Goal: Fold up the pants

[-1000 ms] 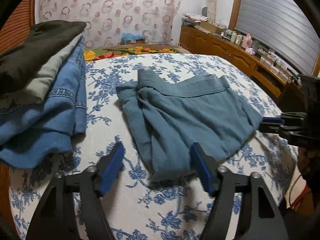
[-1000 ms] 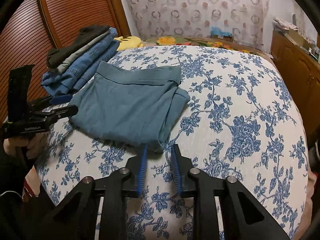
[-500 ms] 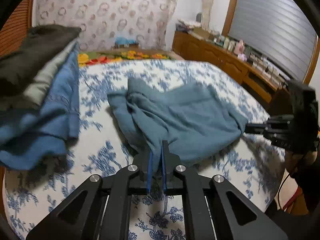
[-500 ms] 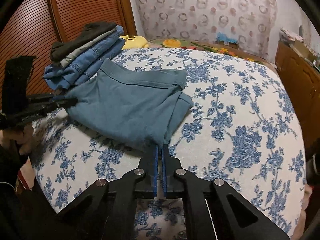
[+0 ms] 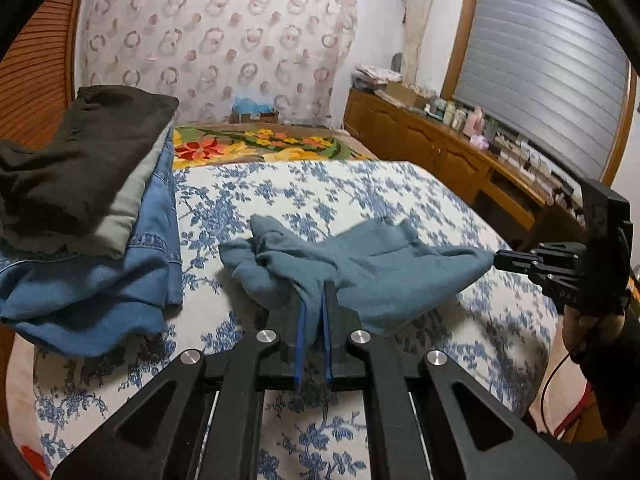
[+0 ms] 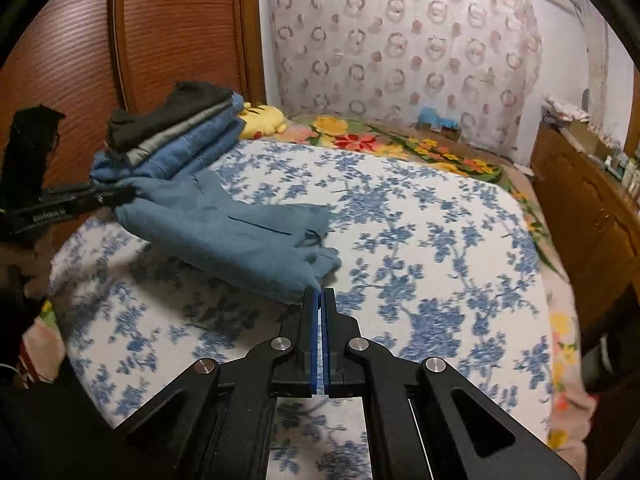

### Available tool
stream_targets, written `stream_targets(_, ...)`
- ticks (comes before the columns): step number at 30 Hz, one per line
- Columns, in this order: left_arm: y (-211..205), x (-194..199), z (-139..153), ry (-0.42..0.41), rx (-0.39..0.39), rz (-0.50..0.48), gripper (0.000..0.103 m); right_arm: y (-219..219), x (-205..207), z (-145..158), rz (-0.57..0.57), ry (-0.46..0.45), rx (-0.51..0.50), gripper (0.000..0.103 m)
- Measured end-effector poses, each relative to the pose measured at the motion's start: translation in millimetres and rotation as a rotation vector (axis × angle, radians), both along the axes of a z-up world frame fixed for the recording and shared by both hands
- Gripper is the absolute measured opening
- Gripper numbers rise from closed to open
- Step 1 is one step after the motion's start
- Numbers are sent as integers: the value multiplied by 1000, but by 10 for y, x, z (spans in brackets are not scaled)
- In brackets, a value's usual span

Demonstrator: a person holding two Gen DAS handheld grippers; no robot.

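- The left gripper [image 5: 315, 300] is clenched on one near corner of the pants [image 5: 360, 268]; its blue pads [image 5: 301, 332] pinch the cloth.
- The right gripper [image 6: 319, 296] is clenched on the other near corner, pads nearly touching with a thin edge of fabric between them.
- Each gripper points forward over the bed [image 6: 420, 240], held low near its near edge; each shows in the other's view with a hand behind it.
- The pants, teal and folded, stretch between the two grippers, long axis running side to side along the near edge, near edge lifted, far part bunched on the bedspread.
- White lettering on the left gripper's body, seen from the right, is too blurred to read.
- A pile [image 5: 88, 208] of folded clothes sits just beside the pants, at the bed's left edge.
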State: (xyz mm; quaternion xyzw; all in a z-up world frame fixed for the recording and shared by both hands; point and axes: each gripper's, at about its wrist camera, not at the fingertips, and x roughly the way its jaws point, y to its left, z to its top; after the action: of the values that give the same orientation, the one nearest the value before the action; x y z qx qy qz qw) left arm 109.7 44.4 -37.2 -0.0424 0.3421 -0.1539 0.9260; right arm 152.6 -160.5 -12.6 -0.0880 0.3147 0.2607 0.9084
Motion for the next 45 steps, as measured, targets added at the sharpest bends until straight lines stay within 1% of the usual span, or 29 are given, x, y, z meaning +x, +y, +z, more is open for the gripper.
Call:
stream_targets(3, -26, -100, -48, 21, 38, -17, 8, -7, -57, -69, 16, 38, 8, 1)
stream_targets(5, -1, -173, -84, 37, 48, -13, 8, -36, -99, -107, 16, 61, 4, 1)
stream_targets(9, 41, -299, -217, 79, 41, -5, 8, -89, -151, -175, 17, 106, 17, 1)
stream_targets(13, -9, -353, -338, 109, 62, 1, 8, -104, -151, -173, 3, 107, 21, 1)
stream_targets(16, -28, -381, -373, 113, 72, 6, 8, -50, -141, -130, 2, 88, 35, 1)
stream_targets(18, -30, -382, -370, 111, 76, 15, 14, 18, -125, -112, 4, 75, 38, 1)
stream_targets(20, -21, -375, -346, 100, 82, 31, 26, 73, -78, -109, 8, 68, 43, 1)
stream_targets(21, -15, -367, -333, 93, 84, 37, 29, 96, -53, -105, 8, 64, 48, 3)
stream_targets(22, 1, -357, -315, 84, 86, 44, 40, 122, -24, -99, 12, 62, 55, 5)
stream_targets(23, 11, -345, -298, 74, 86, 49, 54, 146, 2, -97, 14, 61, 59, 7)
stream_targets(24, 22, -329, -292, 70, 84, 54, 60, 176, 39, -99, 15, 61, 62, 11)
stream_targets(25, 34, -302, -288, 71, 79, 59, 72, 205, 73, -97, 21, 60, 65, 19)
stream_targets(26, 46, -279, -286, 73, 72, 62, 75, 230, 103, -98, 26, 59, 67, 24)
stream_targets(27, 53, -252, -280, 72, 66, 66, 75, 258, 142, -98, 26, 57, 65, 32)
stream_targets(28, 63, -223, -279, 72, 67, 71, 75, 287, 185, -97, 29, 55, 66, 33)
stream_targets(31, 41, -145, -277, 66, 83, 80, 75, 365, 344, -103, 41, 65, 69, 33)
stream_targets(35, 36, -28, -287, 70, 86, 89, 75, 467, 601, -99, 42, 87, 67, 33)
stream_targets(39, 17, 81, -289, 64, 87, 82, 75, 579, 890, -169, 16, 136, 42, 33)
stream_targets(42, 28, 178, -299, 76, 80, 74, 75, 643, 1038, -248, 16, 177, 35, 33)
stream_targets(43, 31, 207, -304, 79, 82, 76, 75, 664, 1061, -259, 26, 181, 40, 28)
stream_targets(45, 45, 260, -300, 82, 81, 80, 75, 706, 1076, -251, 58, 182, 49, 13)
